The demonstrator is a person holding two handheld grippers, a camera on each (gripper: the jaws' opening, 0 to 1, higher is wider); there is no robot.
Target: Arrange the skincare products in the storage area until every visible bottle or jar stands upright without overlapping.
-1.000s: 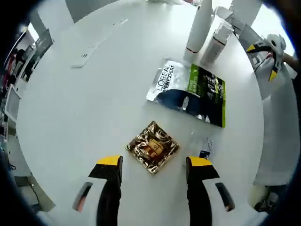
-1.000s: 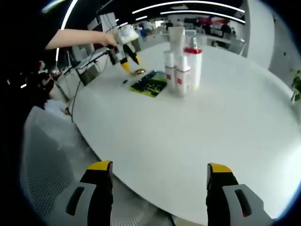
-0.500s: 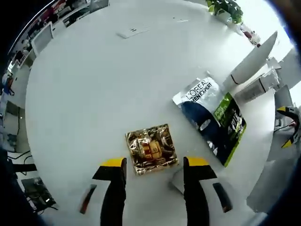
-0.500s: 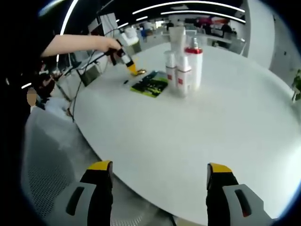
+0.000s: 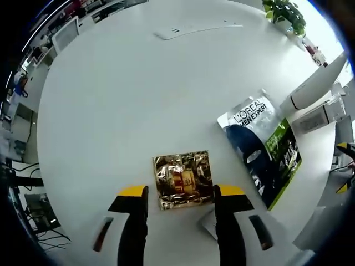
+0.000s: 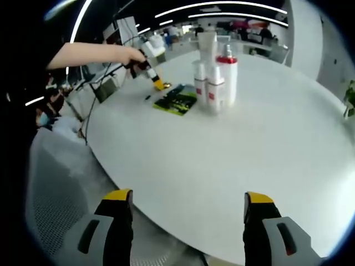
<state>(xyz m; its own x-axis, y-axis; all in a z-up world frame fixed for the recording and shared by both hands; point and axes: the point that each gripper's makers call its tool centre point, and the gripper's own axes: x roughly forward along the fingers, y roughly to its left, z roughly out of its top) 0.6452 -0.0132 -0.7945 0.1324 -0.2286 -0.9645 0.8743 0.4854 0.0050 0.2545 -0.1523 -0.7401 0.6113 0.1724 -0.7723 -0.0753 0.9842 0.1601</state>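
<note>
Jaws wide on both grippers, one gold sachet [image 5: 183, 179], one dark pouch [image 5: 264, 152], four upright bottles [image 6: 215, 77]

open-plan office, ceiling strip lights [image 6: 222, 6], desks [image 6: 252, 51]

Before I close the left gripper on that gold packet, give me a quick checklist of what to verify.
1. Left gripper open: ok, jaws spread wide.
2. Gold packet lined up between the jaws: ok, it lies flat just ahead of the tips.
3. Sachet apart from the packet: ok, bare table shows between them.
4. Small white slip by the right jaw out of the way: cannot tell, the jaw partly hides it.
5. Bottles upright: ok, standing clustered together.
6. Right gripper free: ok, open over the table edge.
</note>
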